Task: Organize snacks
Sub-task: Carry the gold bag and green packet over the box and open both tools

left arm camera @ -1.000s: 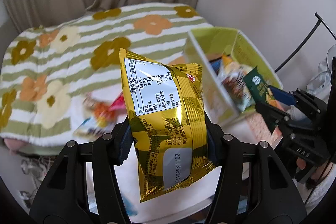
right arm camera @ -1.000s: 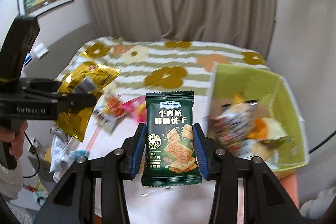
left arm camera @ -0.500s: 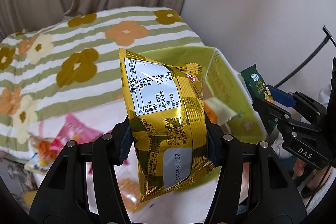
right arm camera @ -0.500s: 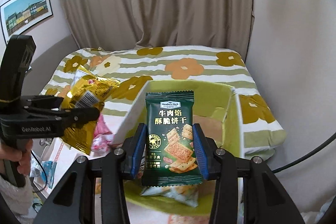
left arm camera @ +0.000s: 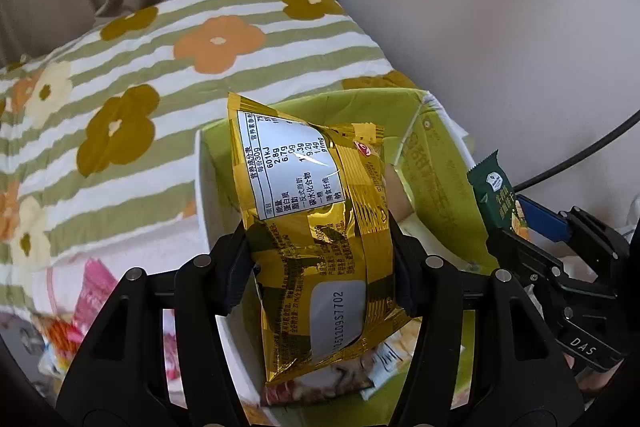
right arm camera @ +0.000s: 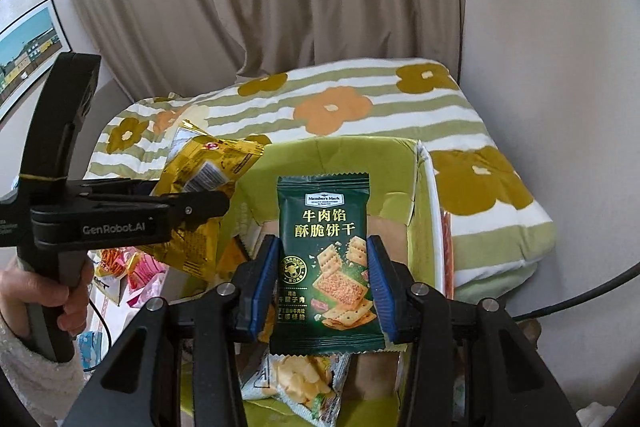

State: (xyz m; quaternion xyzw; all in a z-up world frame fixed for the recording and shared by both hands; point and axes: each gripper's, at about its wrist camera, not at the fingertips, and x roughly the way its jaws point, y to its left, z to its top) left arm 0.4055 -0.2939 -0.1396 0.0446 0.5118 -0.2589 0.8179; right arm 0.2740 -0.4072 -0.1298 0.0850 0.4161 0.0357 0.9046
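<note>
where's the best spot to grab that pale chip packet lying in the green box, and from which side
Probably its sealed lower edge, from straight above. The pale chip packet lies flat on the floor of the green box, hemmed by walls, so a sideways approach looks blocked. The right gripper holds the green cracker packet over it.

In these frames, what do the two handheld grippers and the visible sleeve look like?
Both grippers are black plastic with bolted linkage arms. The right gripper has blue pads on its fingers. The left gripper has dark pads and white "GenRobot.AI" lettering on its side. "DAS" marks the right one's body. The sleeve is fuzzy and off-white.
</note>
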